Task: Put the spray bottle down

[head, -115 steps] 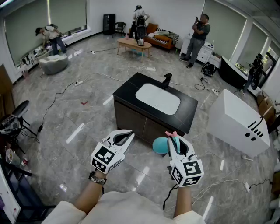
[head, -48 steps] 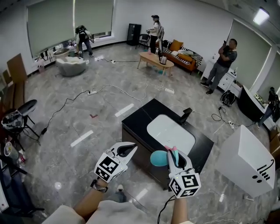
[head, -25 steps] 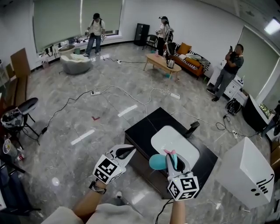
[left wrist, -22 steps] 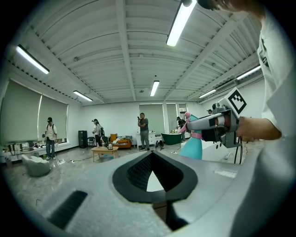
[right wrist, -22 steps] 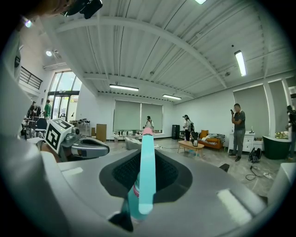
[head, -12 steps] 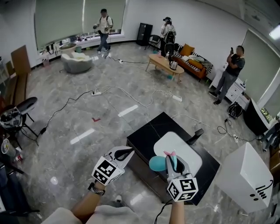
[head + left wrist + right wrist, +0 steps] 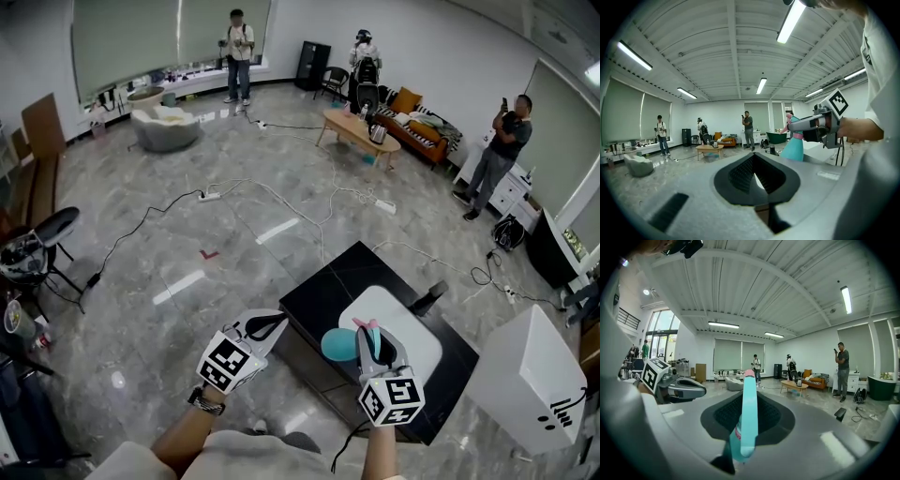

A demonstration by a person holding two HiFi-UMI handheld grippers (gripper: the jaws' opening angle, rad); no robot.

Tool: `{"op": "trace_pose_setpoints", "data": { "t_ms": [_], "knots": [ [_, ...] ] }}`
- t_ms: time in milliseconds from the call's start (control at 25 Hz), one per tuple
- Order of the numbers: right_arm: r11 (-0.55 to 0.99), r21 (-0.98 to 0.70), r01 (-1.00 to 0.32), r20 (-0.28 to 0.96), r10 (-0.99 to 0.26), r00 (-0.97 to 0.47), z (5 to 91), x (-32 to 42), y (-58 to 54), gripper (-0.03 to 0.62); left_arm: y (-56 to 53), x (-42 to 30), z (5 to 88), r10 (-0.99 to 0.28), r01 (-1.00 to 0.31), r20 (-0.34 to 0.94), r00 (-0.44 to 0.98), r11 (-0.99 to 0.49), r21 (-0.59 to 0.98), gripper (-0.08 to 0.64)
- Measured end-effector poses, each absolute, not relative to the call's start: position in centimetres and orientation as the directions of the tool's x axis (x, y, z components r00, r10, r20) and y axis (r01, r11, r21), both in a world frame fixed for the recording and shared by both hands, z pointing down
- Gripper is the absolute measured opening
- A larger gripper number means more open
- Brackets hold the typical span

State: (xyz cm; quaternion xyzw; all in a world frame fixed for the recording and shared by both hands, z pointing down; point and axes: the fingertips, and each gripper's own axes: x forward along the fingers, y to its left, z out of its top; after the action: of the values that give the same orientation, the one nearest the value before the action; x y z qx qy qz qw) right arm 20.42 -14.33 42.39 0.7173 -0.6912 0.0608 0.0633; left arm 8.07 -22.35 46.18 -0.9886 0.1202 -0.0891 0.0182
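right tongs (image 7: 367, 330) grip the teal spray bottle (image 7: 337, 344) aloft by the black tabletop (image 7: 319, 292) — not yet set down. left tongs (image 7: 272, 324) closed, empty. lowering and release remain.

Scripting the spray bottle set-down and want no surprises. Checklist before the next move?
1. Right gripper clamped on the spray bottle: ok.
2. Bottle upright, judged from the left gripper view: ok.
3. Left gripper empty, jaws together, apart from the bottle: ok.
4. Bare black counter beside the white basin to land on: ok.
5. Bottle over the counter rather than short of its near edge: cannot tell.
6. People far off across the room: ok.
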Motion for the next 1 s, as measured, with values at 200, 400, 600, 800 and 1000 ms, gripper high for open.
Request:
{"op": "trace_pose_setpoints", "data": {
  "t_ms": [200, 400, 600, 800, 1000],
  "knots": [
    [-0.016, 0.020, -1.000, 0.187, -0.982, 0.019, 43.2, 20.5, -16.4, 0.071, -23.8, 7.9, 46.4, -0.255, -0.248, 0.174, 0.951, -0.967, -0.064, 0.005],
    [0.004, 0.009, -1.000, 0.216, -0.976, -0.002, 45.1, 20.8, -19.8, 0.071, -26.4, 7.2, 47.9, -0.285, -0.282, 0.202, 0.937, -0.958, -0.042, 0.005],
    [0.045, 0.002, -0.999, 0.247, -0.968, -0.043, 46.8, 21.6, -23.8, 0.071, -28.8, 7.2, 48.9, -0.324, -0.326, 0.226, 0.919, -0.945, -0.030, 0.005],
    [0.072, -0.008, -0.997, 0.267, -0.961, -0.071, 48.9, 22.8, -28.0, 0.070, -31.3, 8.0, 49.9, -0.347, -0.353, 0.239, 0.907, -0.935, -0.020, 0.005],
    [0.107, -0.009, -0.994, 0.290, -0.951, -0.105, 50.7, 23.6, -31.4, 0.071, -33.9, 8.7, 50.8, -0.383, -0.393, 0.250, 0.889, -0.919, -0.010, 0.005]
  ]
}}
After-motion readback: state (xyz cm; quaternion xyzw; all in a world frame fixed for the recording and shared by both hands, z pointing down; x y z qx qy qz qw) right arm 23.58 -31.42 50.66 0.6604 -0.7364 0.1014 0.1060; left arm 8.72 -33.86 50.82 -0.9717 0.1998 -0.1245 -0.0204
